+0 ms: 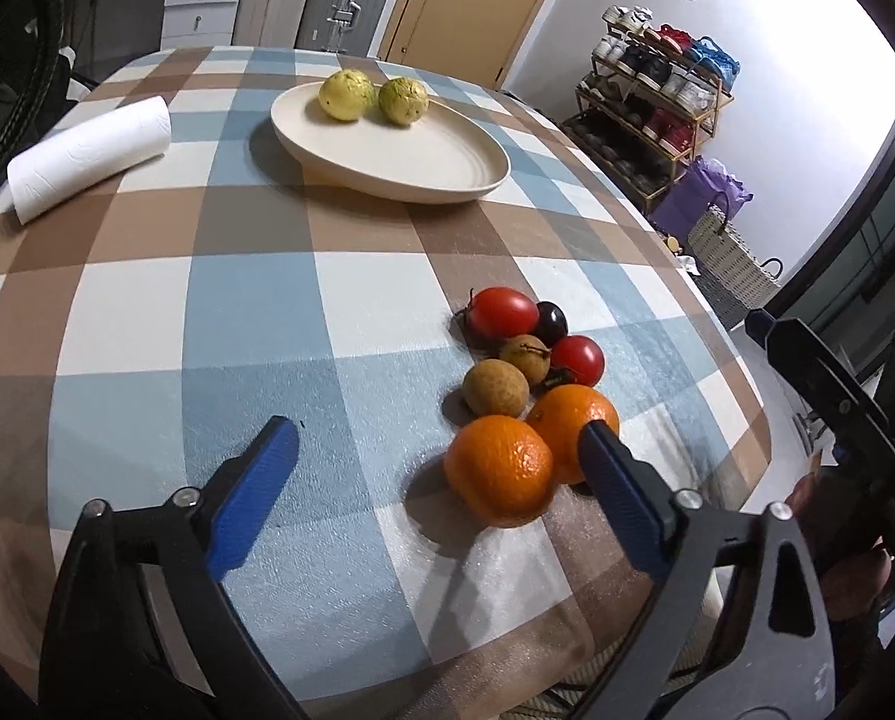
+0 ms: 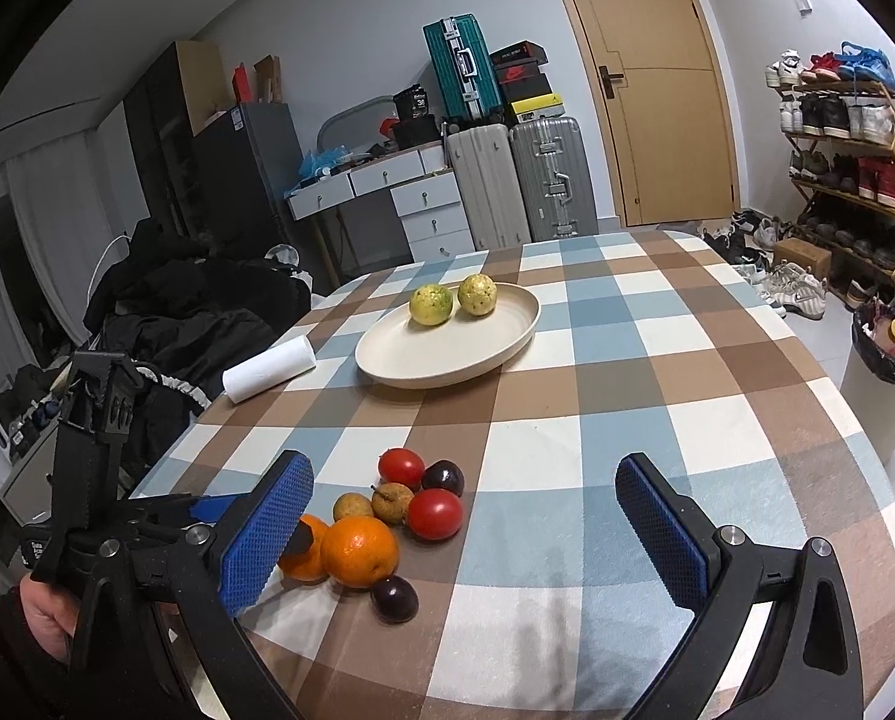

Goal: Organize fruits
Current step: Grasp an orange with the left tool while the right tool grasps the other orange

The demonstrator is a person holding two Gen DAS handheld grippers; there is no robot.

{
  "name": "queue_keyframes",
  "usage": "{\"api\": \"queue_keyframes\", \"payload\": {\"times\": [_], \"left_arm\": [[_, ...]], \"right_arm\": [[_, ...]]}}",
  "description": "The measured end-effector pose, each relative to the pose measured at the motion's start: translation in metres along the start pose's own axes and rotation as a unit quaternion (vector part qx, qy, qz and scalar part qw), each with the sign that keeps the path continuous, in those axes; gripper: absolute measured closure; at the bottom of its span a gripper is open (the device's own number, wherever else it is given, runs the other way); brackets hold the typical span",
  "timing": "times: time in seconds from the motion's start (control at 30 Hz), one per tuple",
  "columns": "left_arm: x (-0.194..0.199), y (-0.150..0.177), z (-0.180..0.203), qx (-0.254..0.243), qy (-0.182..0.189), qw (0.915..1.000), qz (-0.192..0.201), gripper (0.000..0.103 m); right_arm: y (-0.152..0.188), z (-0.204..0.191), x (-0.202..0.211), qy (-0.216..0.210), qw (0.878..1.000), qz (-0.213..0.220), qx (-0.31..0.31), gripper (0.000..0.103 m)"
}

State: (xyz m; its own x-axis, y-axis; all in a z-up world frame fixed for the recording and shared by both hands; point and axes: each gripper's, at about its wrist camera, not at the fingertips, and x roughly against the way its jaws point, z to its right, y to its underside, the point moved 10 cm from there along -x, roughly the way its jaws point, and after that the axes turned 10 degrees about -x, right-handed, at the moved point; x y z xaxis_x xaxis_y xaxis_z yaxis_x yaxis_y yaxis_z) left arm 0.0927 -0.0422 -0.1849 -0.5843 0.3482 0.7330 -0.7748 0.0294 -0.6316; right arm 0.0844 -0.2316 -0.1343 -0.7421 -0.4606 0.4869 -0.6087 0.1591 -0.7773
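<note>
my pads [image 2: 265, 531]: blue, knurled rubbery
tablecloth [image 1: 255, 312]: matt woven cloth
plate [image 1: 423, 162]: smooth matt cream
tomatoes [image 1: 503, 312]: glossy
oranges [image 1: 498, 471]: dimpled

Wide-open right gripper [image 2: 465, 519] hovers over fruit pile [image 2: 387, 528]; plate [image 2: 447, 360] holds two guavas [image 2: 453, 300]

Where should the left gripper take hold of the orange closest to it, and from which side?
Grip the near orange across its widest middle, coming from the front edge of the table. It is round, and the second orange presses against its far right, so the left gripper, now open, should probably shift right to straddle it.
</note>
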Motion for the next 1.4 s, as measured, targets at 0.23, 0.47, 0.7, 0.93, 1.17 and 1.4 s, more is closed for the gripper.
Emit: {"api": "queue_keyframes", "payload": {"times": [0.23, 0.47, 0.7, 0.93, 1.17, 1.4], "left_arm": [[0.000, 0.001, 0.005, -0.003, 0.026, 0.9996, -0.002, 0.036], [0.003, 0.001, 0.015, -0.008, 0.058, 0.9983, 0.002, 0.059], [0.003, 0.002, 0.018, -0.004, 0.083, 0.9965, -0.002, 0.069], [0.005, 0.005, 0.016, -0.002, 0.087, 0.9962, 0.000, 0.070], [0.011, 0.005, 0.004, 0.013, 0.086, 0.9962, 0.007, 0.070], [0.027, -0.002, -0.016, 0.031, 0.079, 0.9960, 0.026, 0.070]], "right_arm": [[0.004, 0.000, -0.005, -0.001, 1.000, -0.008, -0.003, 0.000], [0.005, 0.001, -0.006, -0.001, 1.000, -0.009, -0.006, 0.000], [0.008, 0.001, -0.008, -0.001, 1.000, -0.013, -0.008, 0.000], [0.012, 0.000, -0.010, 0.000, 1.000, -0.021, -0.007, 0.000], [0.022, -0.010, -0.015, -0.013, 0.999, -0.043, -0.004, 0.000], [0.043, -0.028, -0.028, -0.036, 0.996, -0.081, 0.000, 0.001]]}}
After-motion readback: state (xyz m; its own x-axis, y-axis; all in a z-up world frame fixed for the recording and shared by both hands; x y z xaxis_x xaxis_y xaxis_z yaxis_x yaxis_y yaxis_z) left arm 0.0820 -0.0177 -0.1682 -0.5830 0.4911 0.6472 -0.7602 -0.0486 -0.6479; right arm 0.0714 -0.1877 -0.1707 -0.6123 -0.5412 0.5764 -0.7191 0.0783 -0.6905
